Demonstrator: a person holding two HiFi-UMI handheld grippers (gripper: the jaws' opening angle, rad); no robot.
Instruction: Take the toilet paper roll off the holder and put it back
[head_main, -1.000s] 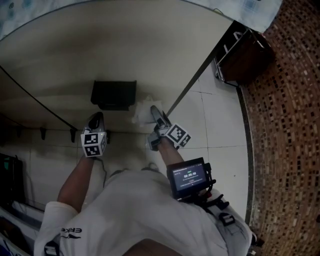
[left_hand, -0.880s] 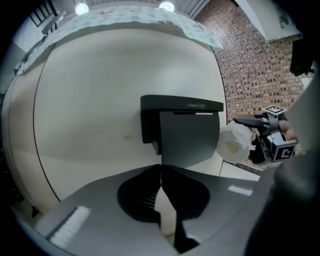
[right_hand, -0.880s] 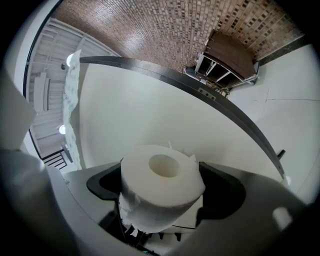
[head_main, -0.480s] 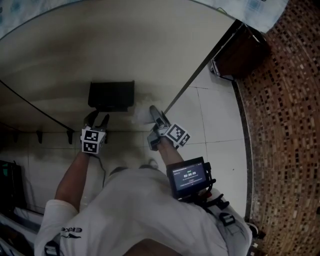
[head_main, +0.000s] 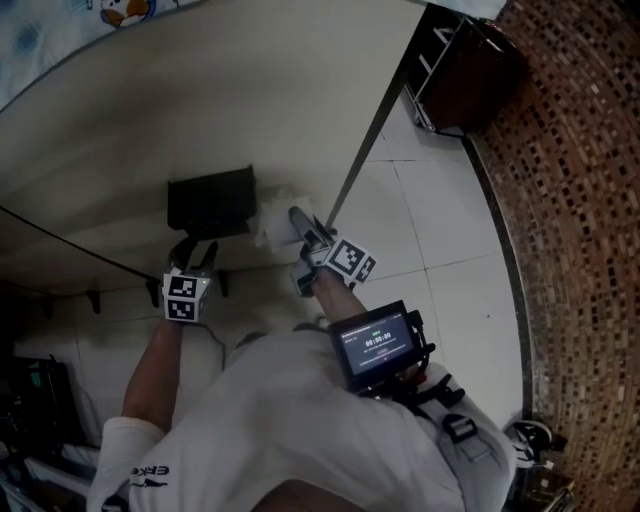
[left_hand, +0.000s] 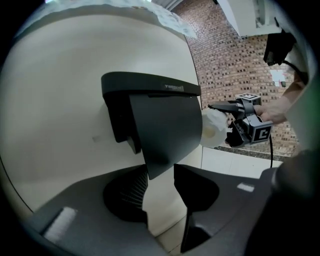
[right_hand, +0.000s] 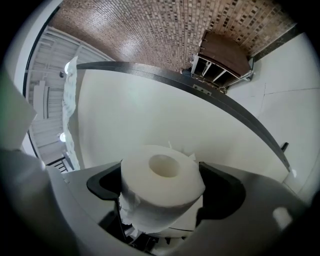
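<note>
A black toilet paper holder (head_main: 210, 203) with a hinged cover (left_hand: 162, 125) is fixed to the cream wall. The white toilet paper roll (head_main: 270, 226) is off the holder, just right of it, with my right gripper (head_main: 292, 228) shut on it. In the right gripper view the roll (right_hand: 160, 185) fills the gap between the jaws of the right gripper (right_hand: 162, 182), core hole up. My left gripper (head_main: 195, 248) is just below the holder; its jaws have just been opening and stand open. In the left gripper view the cover's lower tip hangs between the jaws of the left gripper (left_hand: 161, 172), untouched.
A dark rail (head_main: 375, 135) runs diagonally down the wall to the right of the holder. A dark wooden rack (head_main: 465, 70) stands at the top right beside brown mosaic tiling (head_main: 570, 200). A small screen (head_main: 375, 345) is strapped to the person's right forearm.
The left gripper's jaws went from shut to open below the holder. The right gripper has kept the roll beside the holder. The head view has swung a little.
</note>
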